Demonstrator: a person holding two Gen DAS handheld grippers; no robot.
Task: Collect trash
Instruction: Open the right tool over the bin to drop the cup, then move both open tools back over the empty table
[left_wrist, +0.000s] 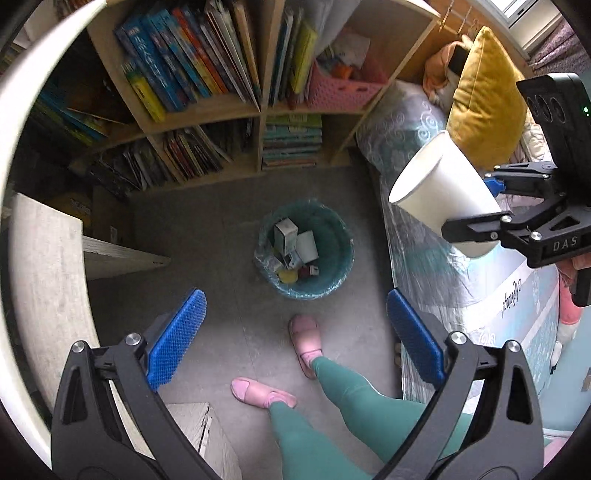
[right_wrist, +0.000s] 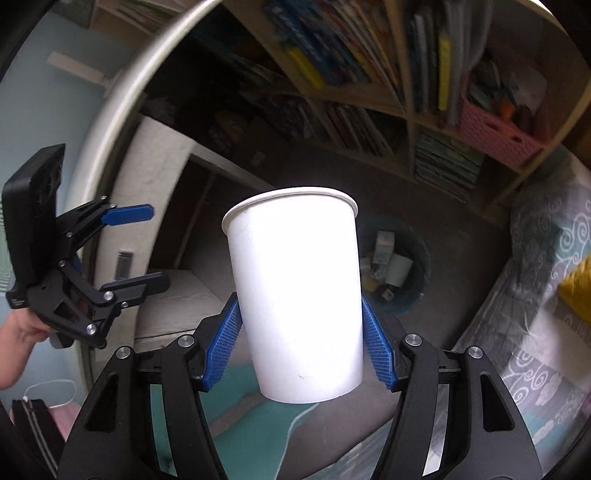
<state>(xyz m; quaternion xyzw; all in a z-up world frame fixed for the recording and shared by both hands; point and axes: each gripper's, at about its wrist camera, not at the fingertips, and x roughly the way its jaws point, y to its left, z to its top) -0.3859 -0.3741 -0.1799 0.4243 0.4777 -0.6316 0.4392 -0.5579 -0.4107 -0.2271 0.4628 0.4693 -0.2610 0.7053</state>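
Observation:
My right gripper (right_wrist: 301, 306) is shut on a white paper cup (right_wrist: 295, 280), its blue pads pressed to the cup's sides and the rim pointing away from the camera. From the left wrist view the same cup (left_wrist: 439, 184) hangs tilted in the right gripper (left_wrist: 471, 206), above the bed's edge. Below on the grey floor stands a teal bin (left_wrist: 332, 236) with a plastic liner, holding several small boxes (left_wrist: 291, 240) and a cup. The bin (right_wrist: 417, 251) shows just right of the held cup. My left gripper (left_wrist: 295, 299) is open and empty above the floor near the bin.
A wooden bookshelf (left_wrist: 221, 110) full of books and a pink basket (left_wrist: 340, 92) stands behind the bin. A bed (left_wrist: 424, 258) with a yellow pillow (left_wrist: 484, 99) runs along the right. A pale desk (left_wrist: 48, 277) is at left. The person's pink slippers (left_wrist: 306, 339) are before the bin.

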